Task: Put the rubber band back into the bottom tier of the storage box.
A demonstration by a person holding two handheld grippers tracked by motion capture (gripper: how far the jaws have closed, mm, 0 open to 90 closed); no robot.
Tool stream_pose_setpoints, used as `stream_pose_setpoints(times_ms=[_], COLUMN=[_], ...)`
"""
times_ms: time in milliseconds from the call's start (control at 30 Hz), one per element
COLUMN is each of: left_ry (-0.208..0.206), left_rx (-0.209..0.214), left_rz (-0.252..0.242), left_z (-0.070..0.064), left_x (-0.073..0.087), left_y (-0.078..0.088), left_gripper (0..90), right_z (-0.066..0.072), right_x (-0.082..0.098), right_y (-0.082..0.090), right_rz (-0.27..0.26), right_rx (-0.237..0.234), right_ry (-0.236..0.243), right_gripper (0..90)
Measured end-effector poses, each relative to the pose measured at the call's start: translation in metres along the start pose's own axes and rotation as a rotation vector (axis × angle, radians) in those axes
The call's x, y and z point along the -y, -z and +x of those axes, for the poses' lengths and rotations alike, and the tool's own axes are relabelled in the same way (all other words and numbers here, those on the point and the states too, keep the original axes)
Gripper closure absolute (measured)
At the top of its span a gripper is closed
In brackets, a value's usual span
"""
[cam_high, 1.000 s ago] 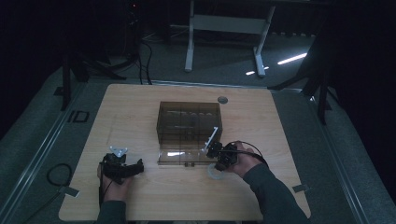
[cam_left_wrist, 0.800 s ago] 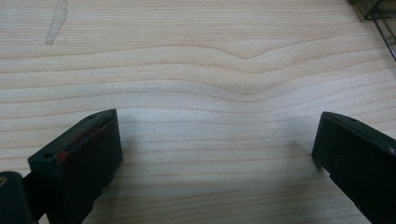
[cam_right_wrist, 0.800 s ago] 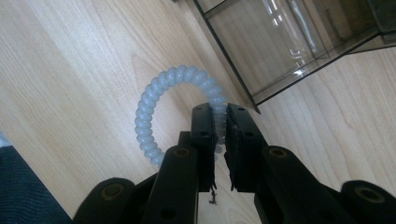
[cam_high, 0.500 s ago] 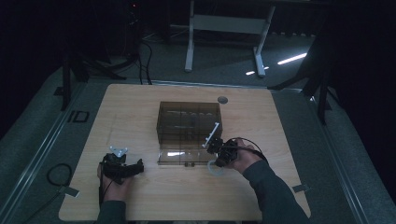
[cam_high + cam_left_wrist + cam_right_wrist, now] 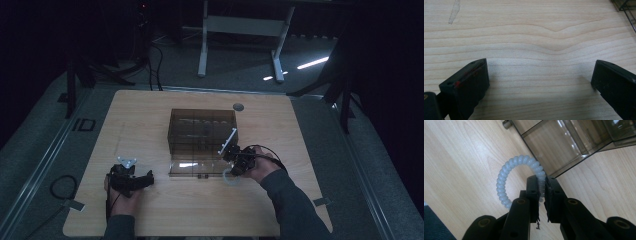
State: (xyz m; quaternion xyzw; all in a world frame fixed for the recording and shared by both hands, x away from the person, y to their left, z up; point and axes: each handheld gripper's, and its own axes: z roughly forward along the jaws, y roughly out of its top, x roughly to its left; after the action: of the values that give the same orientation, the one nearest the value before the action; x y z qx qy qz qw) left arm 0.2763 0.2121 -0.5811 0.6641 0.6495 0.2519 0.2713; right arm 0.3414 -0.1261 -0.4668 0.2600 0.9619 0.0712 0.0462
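A white spiral hair tie (image 5: 509, 167) hangs from my right gripper (image 5: 542, 182), whose jaws are shut on one side of the loop. In the high view the right gripper (image 5: 233, 169) holds the hair tie (image 5: 228, 177) just above the table, at the front right corner of a smoky clear plastic box (image 5: 202, 130). The box's front flap (image 5: 192, 167) lies open on the table. My left gripper (image 5: 146, 179) rests at the front left of the table. It stands open (image 5: 540, 75) with only bare wood between its jaws.
The wooden table (image 5: 300, 140) has a small round grommet (image 5: 238, 107) behind the box. The box's flap and wall (image 5: 564, 142) lie right behind the hair tie. A faint smear (image 5: 454, 11) marks the wood ahead of the left gripper. Dark floor surrounds the table.
The right hand has shifted only slightly beside the box's front corner, still gripping the hair tie. The left hand has stayed put.
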Motion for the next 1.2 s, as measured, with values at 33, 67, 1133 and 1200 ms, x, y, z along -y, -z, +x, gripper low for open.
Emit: stream_pose_setpoints(times_ms=[33,67,1133,1200], left_ry=[0.0,0.0,-0.001,-0.001], left_rx=[0.0,0.0,0.0,0.001], left_rz=[0.0,0.0,0.003,0.003], left_z=[0.0,0.0,0.0,0.0], left_x=[0.0,0.0,0.0,0.0], left_y=[0.0,0.0,0.0,0.0], left_gripper=[1.4,1.4,1.4,1.4], right_z=[-0.001,-0.002,-0.018,-0.019], right_x=[0.0,0.0,-0.007,-0.008], right_y=[0.001,0.001,0.005,0.004], right_rz=[-0.001,-0.003,-0.018,-0.016], right_rx=[0.003,0.005,0.026,0.027], right_ry=[-0.003,-0.002,-0.062,-0.067], right_gripper=[82.0,82.0,82.0,82.0])
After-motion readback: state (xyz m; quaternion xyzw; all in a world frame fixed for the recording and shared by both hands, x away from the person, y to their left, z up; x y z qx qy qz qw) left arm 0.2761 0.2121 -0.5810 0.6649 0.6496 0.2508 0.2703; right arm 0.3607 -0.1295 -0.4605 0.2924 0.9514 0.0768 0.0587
